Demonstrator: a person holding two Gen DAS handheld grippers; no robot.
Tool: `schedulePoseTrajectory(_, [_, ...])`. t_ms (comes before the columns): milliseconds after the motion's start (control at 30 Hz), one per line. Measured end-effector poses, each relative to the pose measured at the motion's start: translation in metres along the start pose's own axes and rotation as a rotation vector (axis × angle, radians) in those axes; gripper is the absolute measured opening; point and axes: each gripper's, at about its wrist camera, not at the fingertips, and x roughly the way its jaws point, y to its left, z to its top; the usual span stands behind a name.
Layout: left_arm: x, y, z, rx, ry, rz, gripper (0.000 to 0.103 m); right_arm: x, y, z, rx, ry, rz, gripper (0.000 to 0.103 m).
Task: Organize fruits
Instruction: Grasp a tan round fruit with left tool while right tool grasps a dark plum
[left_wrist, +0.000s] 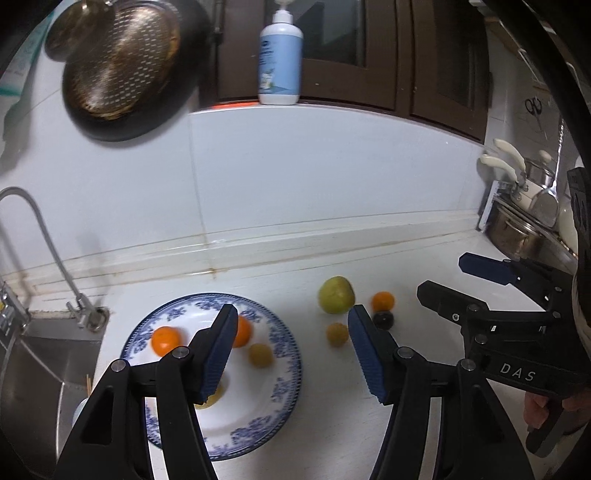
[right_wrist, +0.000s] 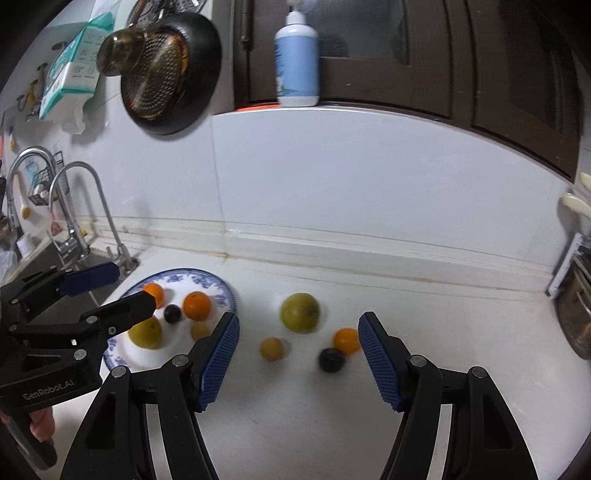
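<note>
A blue-patterned white plate (left_wrist: 280, 391) (right_wrist: 221, 288) sits left on the white counter. On it lie two oranges (right_wrist: 197, 305), a dark plum (right_wrist: 172, 313), a small yellow fruit (right_wrist: 200, 329) and a yellow-green fruit (right_wrist: 145, 332). On the counter to its right lie a green apple (left_wrist: 336, 294) (right_wrist: 299, 312), an orange (left_wrist: 383, 301) (right_wrist: 346, 340), a dark plum (left_wrist: 384, 319) (right_wrist: 331, 359) and a small yellow fruit (left_wrist: 337, 334) (right_wrist: 272, 348). My left gripper (left_wrist: 293, 354) is open and empty over the plate's right edge. My right gripper (right_wrist: 299, 360) is open and empty, near the loose fruits.
A sink (left_wrist: 40, 369) with a faucet (left_wrist: 44, 236) lies to the left. Pots (left_wrist: 528, 218) stand at the right. A pan and strainer (left_wrist: 118, 62) hang on the wall. A soap bottle (left_wrist: 280, 59) stands on the sill.
</note>
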Motion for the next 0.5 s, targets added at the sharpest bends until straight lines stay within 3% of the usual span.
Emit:
schedulePoseTrajectory(300, [0.025, -0.023, -0.005, 0.054, -0.004, -0.083, 0.061, -0.001, -0.025, -0.010, 0.009, 0.005, -0.052, 0.068])
schedulePoseTrajectory(500, [0.053, -0.029, -0.014, 0.099, 0.045, -0.124, 0.060, 0.010, -0.030, -0.018, 0.005, 0.030, -0.052, 0.067])
